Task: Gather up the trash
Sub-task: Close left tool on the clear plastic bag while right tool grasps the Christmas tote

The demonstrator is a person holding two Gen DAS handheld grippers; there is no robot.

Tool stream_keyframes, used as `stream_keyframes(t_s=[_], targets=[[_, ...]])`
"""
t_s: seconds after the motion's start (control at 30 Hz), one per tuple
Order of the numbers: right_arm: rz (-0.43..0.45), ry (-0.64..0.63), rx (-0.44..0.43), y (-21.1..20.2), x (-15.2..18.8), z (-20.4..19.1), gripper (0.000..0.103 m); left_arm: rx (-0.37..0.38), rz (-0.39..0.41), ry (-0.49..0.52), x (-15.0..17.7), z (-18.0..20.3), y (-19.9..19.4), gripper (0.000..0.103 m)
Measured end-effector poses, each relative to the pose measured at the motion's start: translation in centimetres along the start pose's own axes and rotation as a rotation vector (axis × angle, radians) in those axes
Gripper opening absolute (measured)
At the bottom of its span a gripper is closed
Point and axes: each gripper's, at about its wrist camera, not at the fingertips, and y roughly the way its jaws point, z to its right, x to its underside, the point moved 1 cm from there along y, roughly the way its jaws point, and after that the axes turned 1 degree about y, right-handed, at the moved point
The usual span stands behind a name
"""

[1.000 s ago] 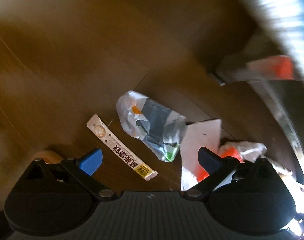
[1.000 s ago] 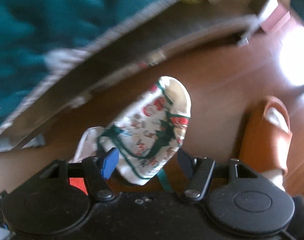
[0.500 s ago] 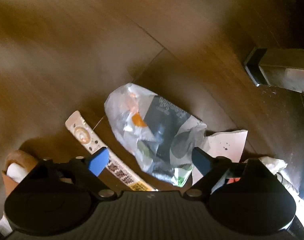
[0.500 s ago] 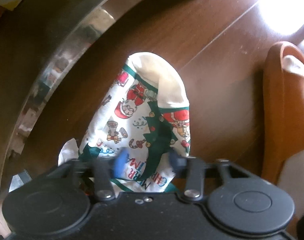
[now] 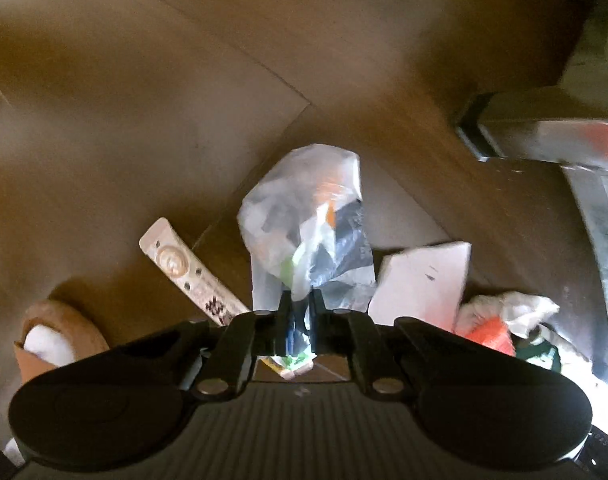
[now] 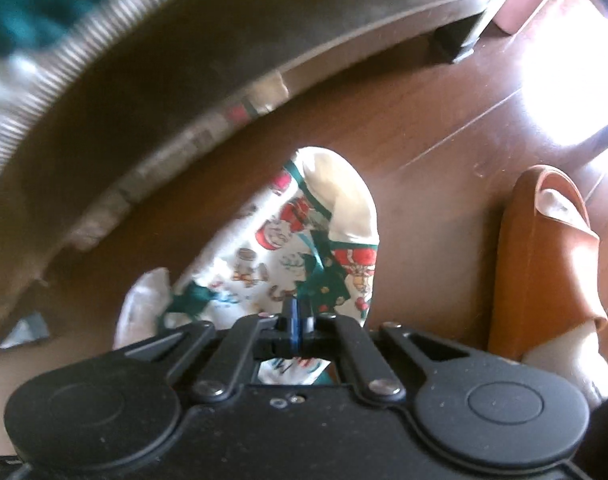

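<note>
Since both grips are on thin, floppy edges, I judge slippage the main risk: my left gripper (image 5: 300, 320) has only a pinch of the crumpled clear plastic wrapper with grey, orange and green print (image 5: 304, 224), so a quick lift could tear it or let it slide out. Its jaws have just been closing and now clamp that film, near fully shut. My right gripper (image 6: 298, 328) has also just been closing; the blue pads meet on the green ribbon edge of the white Christmas-print paper bag (image 6: 304, 248), which could swing or drop. Both items hang close over the dark wooden floor (image 5: 144, 100). Beside the wrapper lie a long white printed packet (image 5: 184, 268), a white paper scrap (image 5: 423, 280) and crumpled white-orange litter (image 5: 499, 320), uncollected. Farther off, a tan slipper (image 6: 543, 264) sits near the bag; I could snag it.
</note>
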Motion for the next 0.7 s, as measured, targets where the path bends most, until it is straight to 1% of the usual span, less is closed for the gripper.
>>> stream_keyframes(t_s=[0.07, 0.13, 0.2, 0.23, 0.27, 0.3, 0.37, 0.4, 0.47, 0.53, 0.57, 0.6, 0.63, 0.7], targets=[[0.014, 0.030, -0.039, -1.2, 0.1, 0.3, 0.000, 0.004, 0.013, 0.012, 0.3, 0.2, -1.0, 0.007], [0.008, 0.100, -0.105, -1.9, -0.3, 1.8, 0.000, 0.018, 0.027, 0.015, 0.2, 0.3, -1.7, 0.007], [0.033, 0.138, -0.093, -2.0, -0.7, 3.0, 0.019, 0.014, 0.043, 0.033, -0.2, 0.2, -2.1, 0.007], [0.036, 0.153, -0.085, -1.8, -0.8, 3.6, 0.020, 0.007, 0.045, 0.041, -0.5, 0.0, -2.1, 0.007], [0.019, 0.174, -0.086, -1.2, -0.9, 4.3, 0.022, -0.001, 0.044, 0.043, -0.6, -0.2, -1.9, 0.007], [-0.011, 0.202, -0.088, -0.4, -1.1, 4.9, 0.031, -0.004, 0.042, 0.038, -0.6, -0.7, -1.9, 0.007], [-0.045, 0.267, -0.082, 1.0, -1.0, 6.2, 0.039, -0.010, 0.033, 0.021, -0.9, -1.0, -1.3, 0.006], [-0.046, 0.293, -0.070, 1.6, -1.1, 6.7, 0.045, -0.021, 0.029, 0.021, -1.0, -0.9, -0.8, 0.007], [-0.040, 0.319, -0.073, 2.5, -0.7, 7.2, 0.047, -0.031, 0.019, 0.029, -1.1, -1.0, 0.1, 0.007], [-0.037, 0.290, -0.046, 3.5, -1.0, 6.9, 0.047, -0.043, 0.014, 0.035, -1.1, -0.8, 1.0, 0.006], [-0.038, 0.272, -0.045, 4.0, -1.2, 6.7, 0.043, -0.047, 0.011, 0.035, -1.1, -0.7, 1.2, 0.007], [-0.039, 0.256, -0.047, 4.4, -1.3, 6.4, 0.038, -0.051, 0.007, 0.034, -1.1, -0.8, 1.5, 0.007], [-0.036, 0.250, -0.050, 4.5, -1.3, 6.3, 0.035, -0.054, 0.003, 0.035, -1.1, -0.8, 1.7, 0.007], [-0.031, 0.239, -0.062, 4.3, -1.2, 5.6, 0.003, -0.057, 0.002, 0.037, -0.9, -0.7, 1.7, 0.007]])
